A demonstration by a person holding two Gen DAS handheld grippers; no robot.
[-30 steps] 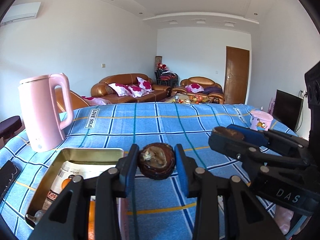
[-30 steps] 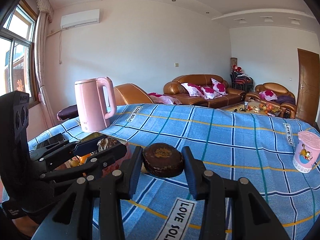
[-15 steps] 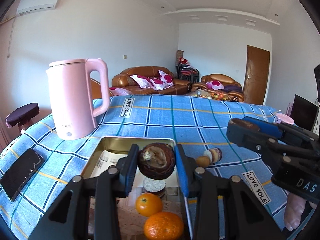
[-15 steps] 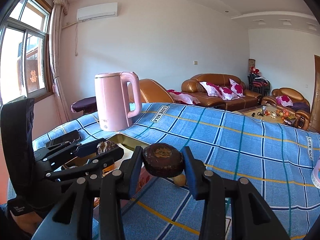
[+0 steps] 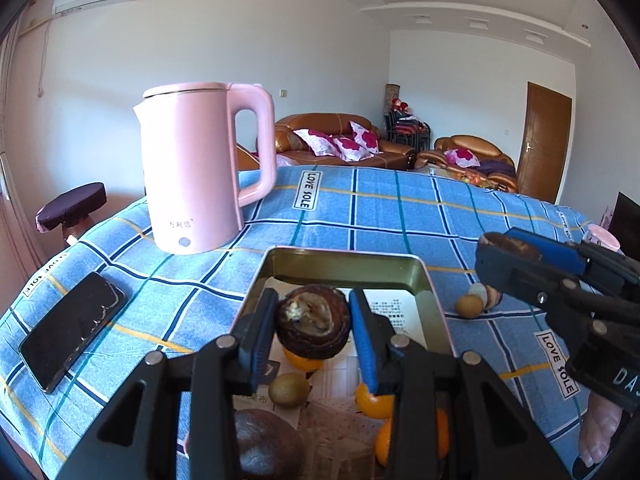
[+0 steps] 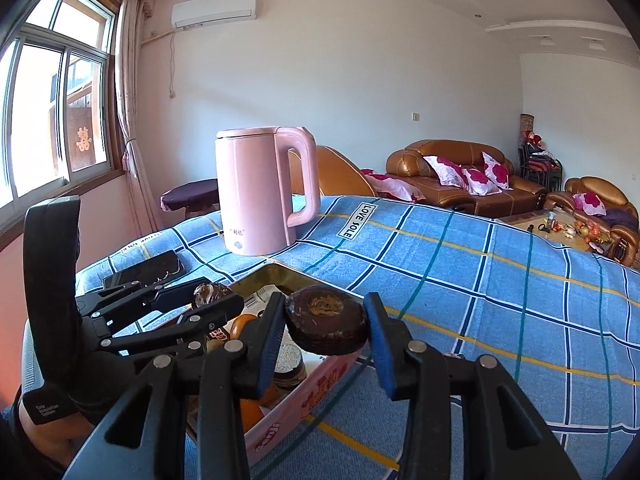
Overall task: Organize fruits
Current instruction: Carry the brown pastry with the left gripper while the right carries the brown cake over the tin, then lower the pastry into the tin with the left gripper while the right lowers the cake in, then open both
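Your left hand-held gripper (image 5: 313, 322) pinches a dark, shrivelled fruit (image 5: 313, 327) showing pale pulp; your right hand-held gripper (image 6: 326, 322) pinches a flat brown fruit (image 6: 327, 319).

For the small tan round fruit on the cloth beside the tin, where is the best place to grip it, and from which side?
Grip the small tan fruit across its widest middle, coming from above. It is round and lies low on the cloth. A cut fruit piece sits close on its far right side, so keep the fingers off that side.
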